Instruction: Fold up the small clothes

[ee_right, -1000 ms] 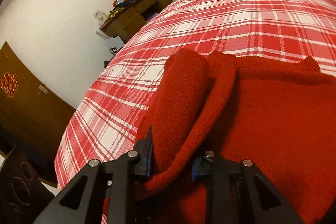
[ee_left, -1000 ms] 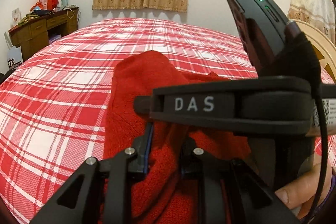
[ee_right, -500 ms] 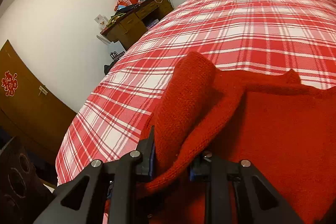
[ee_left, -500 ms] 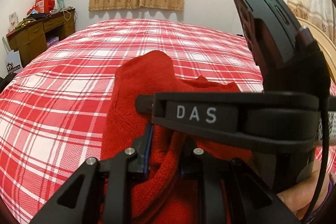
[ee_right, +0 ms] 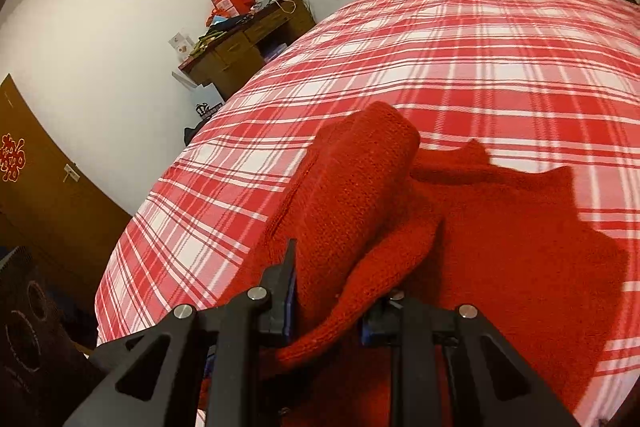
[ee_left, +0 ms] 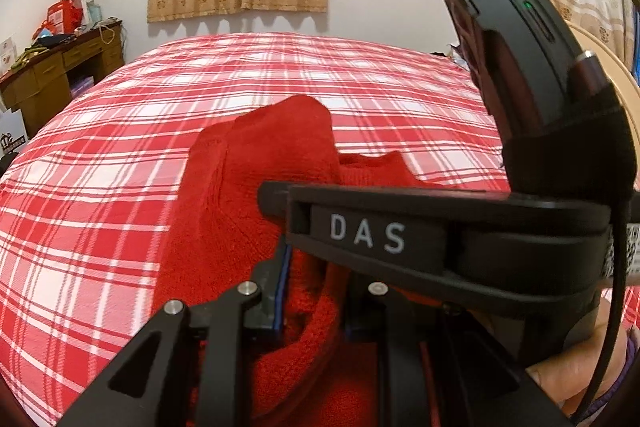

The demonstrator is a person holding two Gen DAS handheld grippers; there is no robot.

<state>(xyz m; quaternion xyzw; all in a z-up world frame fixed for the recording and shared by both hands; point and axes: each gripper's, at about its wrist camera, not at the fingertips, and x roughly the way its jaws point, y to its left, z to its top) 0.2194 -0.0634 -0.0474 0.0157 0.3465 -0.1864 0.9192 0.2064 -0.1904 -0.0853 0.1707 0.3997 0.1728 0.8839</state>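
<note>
Both your left gripper (ee_left: 316, 301) and right gripper (ee_right: 332, 301) stay clamped on the red sweater (ee_right: 500, 247), whose lifted edge now hangs higher above the bed (ee_right: 480, 59) (fold underway).

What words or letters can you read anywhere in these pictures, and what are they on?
"DAS": white letters on the black right gripper, seen from the left wrist camera.
Red sign on the brown door: too blurred to read.
White label at the left view's right edge: too small to read.
</note>
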